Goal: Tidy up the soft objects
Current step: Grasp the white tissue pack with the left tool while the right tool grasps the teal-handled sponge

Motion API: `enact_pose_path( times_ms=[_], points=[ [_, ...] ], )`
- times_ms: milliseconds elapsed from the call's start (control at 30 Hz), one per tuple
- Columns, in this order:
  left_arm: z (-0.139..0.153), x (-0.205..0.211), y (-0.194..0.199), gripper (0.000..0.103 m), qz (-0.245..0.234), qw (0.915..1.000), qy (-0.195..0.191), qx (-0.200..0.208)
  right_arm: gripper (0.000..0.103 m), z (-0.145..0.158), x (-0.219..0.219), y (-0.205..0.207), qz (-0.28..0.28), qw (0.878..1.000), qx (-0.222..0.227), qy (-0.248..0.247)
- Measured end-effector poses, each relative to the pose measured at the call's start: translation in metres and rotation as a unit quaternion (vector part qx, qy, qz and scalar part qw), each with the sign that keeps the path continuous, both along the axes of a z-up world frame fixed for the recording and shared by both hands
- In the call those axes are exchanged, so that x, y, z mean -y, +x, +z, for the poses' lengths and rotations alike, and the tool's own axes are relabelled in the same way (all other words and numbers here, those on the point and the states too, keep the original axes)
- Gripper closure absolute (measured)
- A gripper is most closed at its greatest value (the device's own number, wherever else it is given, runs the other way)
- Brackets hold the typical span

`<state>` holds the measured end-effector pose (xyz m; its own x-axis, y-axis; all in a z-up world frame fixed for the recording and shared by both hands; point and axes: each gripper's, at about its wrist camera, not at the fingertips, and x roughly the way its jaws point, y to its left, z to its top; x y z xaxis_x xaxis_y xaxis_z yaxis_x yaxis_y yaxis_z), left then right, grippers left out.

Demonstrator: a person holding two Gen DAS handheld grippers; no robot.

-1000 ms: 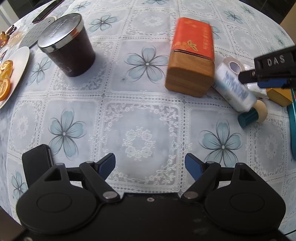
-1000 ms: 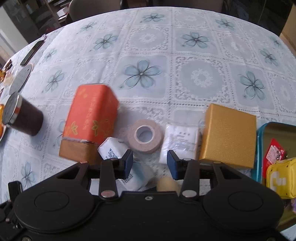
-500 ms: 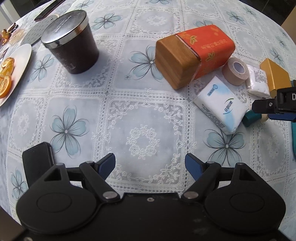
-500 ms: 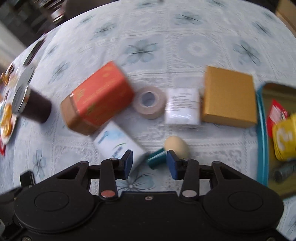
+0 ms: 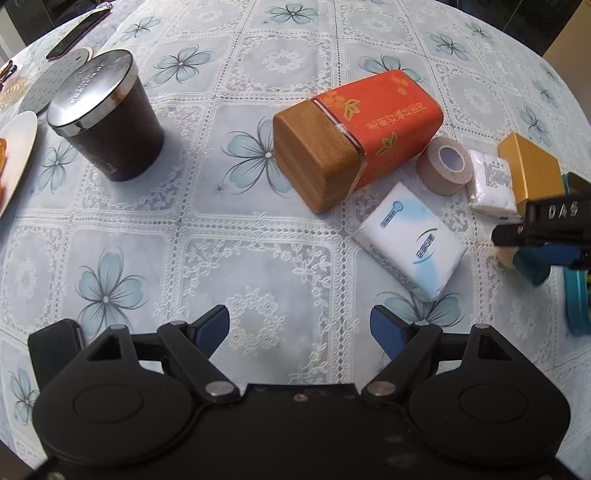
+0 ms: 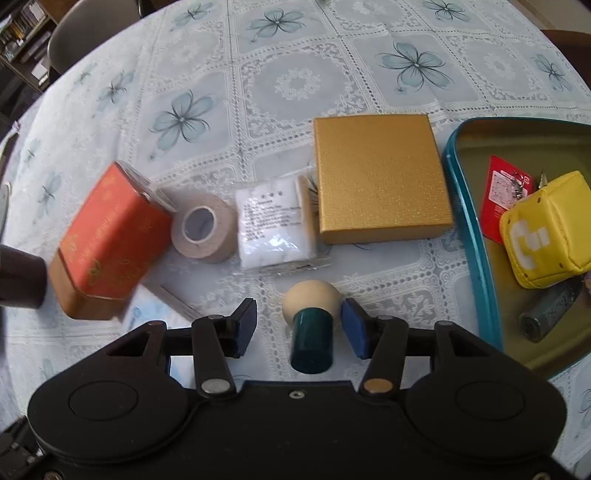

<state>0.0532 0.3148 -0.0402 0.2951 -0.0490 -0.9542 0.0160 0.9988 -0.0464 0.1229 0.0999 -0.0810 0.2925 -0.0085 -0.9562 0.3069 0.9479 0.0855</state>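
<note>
From the left wrist, the left gripper point(image 5: 299, 325) hung wide and empty over the lace tablecloth point(image 5: 155, 229), the tissue pack point(image 5: 410, 245) lying beside the orange tin point(image 5: 358, 134). From the right wrist, the right gripper point(image 6: 300, 324) had just spread open around the teal-handled sponge applicator point(image 6: 312, 317), near the teal tray point(image 6: 480, 236).

Dark lidded jar point(image 5: 107, 118), orange tin point(image 5: 364, 129), gold box point(image 6: 380, 177), possibly phone point(image 5: 77, 33).

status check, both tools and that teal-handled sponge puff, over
Left tool open, empty. Right tool just opened wide, straddling the cream sponge puff with teal handle, not gripping. White tissue pack close beside.
</note>
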Motion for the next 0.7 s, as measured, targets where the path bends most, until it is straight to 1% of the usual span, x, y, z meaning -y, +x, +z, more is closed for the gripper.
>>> enact_pose_path(
  times_ms=[100,133,167,267,400,433,467,600,700],
  points=[
    [0.002,0.005,0.008,0.020,0.008,0.9997,-0.021,0.007,0.061,-0.003,-0.001,-0.001,0.010,0.999,-0.008,-0.032],
    [0.002,0.006,0.011,0.017,0.014,0.9995,-0.029,0.009,0.064,-0.004,-0.002,0.000,0.017,0.999,-0.012,-0.046],
    [0.002,0.008,0.015,0.016,0.020,0.9991,-0.036,0.010,0.065,-0.004,-0.002,0.000,0.025,0.999,-0.010,-0.047],
    [0.000,0.015,0.025,0.016,0.034,0.9976,-0.059,0.011,0.065,-0.003,-0.002,-0.002,0.034,0.998,-0.004,-0.050],
    [-0.002,0.027,0.031,0.016,0.041,0.9952,-0.089,0.009,0.065,0.000,0.001,-0.005,0.044,0.998,0.000,-0.044],
    [-0.003,0.031,0.033,0.013,0.043,0.9947,-0.092,0.009,0.065,0.000,0.003,-0.006,0.046,0.998,0.002,-0.041],
    [-0.005,0.034,0.035,0.010,0.048,0.9945,-0.092,0.010,0.065,0.001,0.005,-0.007,0.047,0.998,0.003,-0.038],
    [-0.013,0.047,0.043,0.010,0.064,0.9940,-0.088,0.006,0.065,0.006,0.011,-0.013,0.054,0.998,0.011,-0.033],
    [-0.018,0.056,0.049,0.010,0.072,0.9945,-0.076,0.004,0.065,0.009,0.015,-0.017,0.059,0.998,0.014,-0.030]
  ],
)
